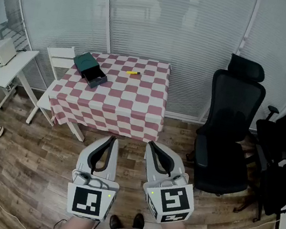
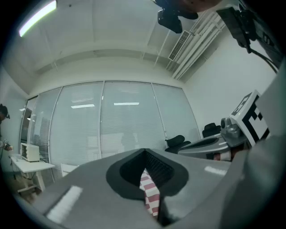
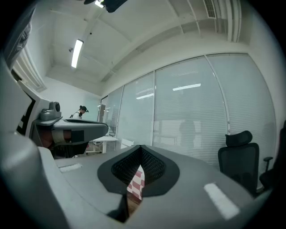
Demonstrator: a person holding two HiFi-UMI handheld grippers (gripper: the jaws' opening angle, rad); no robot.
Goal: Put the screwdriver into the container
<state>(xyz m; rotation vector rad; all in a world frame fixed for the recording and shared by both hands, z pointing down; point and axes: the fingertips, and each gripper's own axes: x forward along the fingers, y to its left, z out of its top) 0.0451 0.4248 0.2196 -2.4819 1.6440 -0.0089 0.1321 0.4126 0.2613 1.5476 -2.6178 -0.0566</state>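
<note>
Screwdriver [image 1: 133, 73], yellow, lies on the checked table [image 1: 133, 109], to the right of the dark container [image 1: 89, 69] and apart from it. The left gripper [image 1: 111, 140] and right gripper [image 1: 150, 144] hover side by side, well short of the table. Each has its jaws pressed together on nothing.

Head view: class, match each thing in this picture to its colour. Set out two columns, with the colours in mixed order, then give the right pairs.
Things:
1. screwdriver
2. container
3. office chair next to the table
4. tablecloth

Colours:
a. black
b. red and white checks
c. yellow
d. dark green

Pairs: 1-c, 2-d, 3-a, 4-b
</note>
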